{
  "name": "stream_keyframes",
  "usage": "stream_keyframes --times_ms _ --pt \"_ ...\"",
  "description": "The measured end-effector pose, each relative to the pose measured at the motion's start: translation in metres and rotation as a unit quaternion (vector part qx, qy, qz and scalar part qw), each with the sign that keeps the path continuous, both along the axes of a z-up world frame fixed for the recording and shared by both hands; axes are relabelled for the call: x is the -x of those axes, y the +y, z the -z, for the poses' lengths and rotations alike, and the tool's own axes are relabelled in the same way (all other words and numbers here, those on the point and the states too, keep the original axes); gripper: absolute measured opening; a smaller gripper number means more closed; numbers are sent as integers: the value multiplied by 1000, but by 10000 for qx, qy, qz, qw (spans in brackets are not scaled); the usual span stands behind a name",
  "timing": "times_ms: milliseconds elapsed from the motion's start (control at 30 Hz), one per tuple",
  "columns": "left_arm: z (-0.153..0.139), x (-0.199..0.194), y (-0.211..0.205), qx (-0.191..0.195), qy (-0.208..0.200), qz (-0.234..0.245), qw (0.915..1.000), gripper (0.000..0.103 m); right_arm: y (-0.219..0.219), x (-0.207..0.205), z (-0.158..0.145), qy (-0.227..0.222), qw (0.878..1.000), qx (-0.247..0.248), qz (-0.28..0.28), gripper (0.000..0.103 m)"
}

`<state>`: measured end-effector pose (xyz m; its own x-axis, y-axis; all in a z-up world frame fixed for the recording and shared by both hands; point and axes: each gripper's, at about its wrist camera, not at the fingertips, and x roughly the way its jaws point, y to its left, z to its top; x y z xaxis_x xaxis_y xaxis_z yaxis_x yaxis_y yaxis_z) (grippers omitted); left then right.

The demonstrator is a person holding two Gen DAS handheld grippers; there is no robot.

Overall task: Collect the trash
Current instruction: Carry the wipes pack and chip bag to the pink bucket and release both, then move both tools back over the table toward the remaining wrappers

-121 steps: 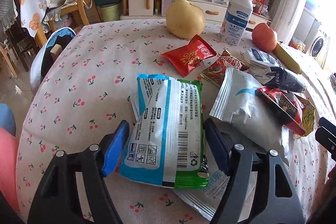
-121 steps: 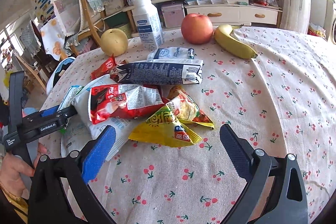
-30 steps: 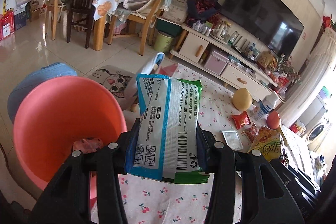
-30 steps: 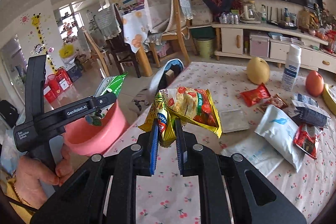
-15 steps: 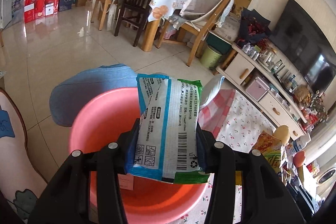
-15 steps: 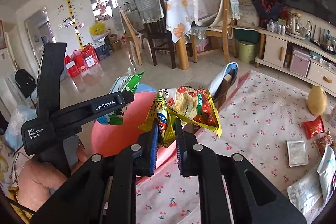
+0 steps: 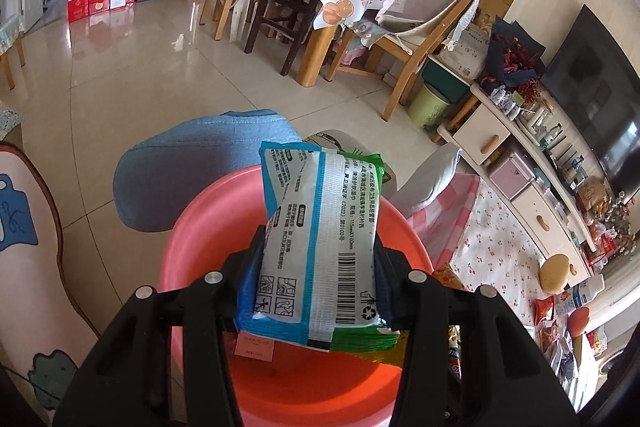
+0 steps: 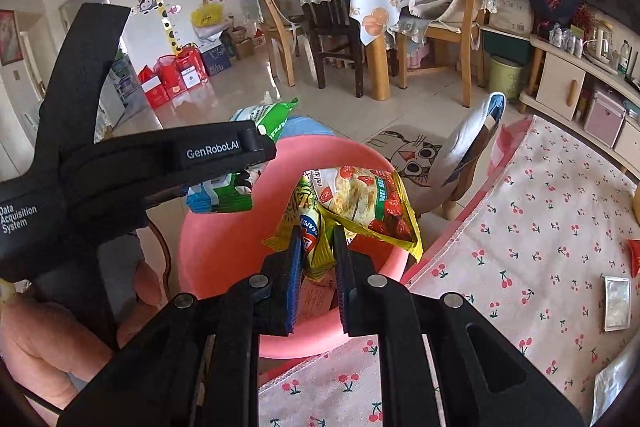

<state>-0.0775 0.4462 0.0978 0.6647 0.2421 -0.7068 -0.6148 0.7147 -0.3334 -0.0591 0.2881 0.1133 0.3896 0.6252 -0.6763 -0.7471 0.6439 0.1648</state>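
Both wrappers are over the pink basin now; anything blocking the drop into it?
Nothing visible does. The green-and-blue packet and yellow snack bags hang above the open pink basin, which holds only a small pink paper.

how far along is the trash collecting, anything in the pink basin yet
Done: at least one pink slip already lies in the pink basin.

In hand: the left claw grips a blue and green packet over the basin; the right claw pinches yellow snack wrappers above it. Neither is released.

Left: a silver sachet and a red wrapper remain on the cherry tablecloth.
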Motion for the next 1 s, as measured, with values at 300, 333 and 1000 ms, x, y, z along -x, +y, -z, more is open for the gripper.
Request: stream_keyframes --times_ms 300,333,1000 --pt "-9 3 -8 -394 -55 -124 9991 83 -12 5 0 -280 9994 98 162 70" --pt "-10 3 -9 -397 -97 -102 9991 83 -16 7 -2 -375 9990 127 215 75" --pt "-34 -6 -90 -1320 -1452 824 9771 91 -123 13 -20 -577 9885 -70 1400 94"
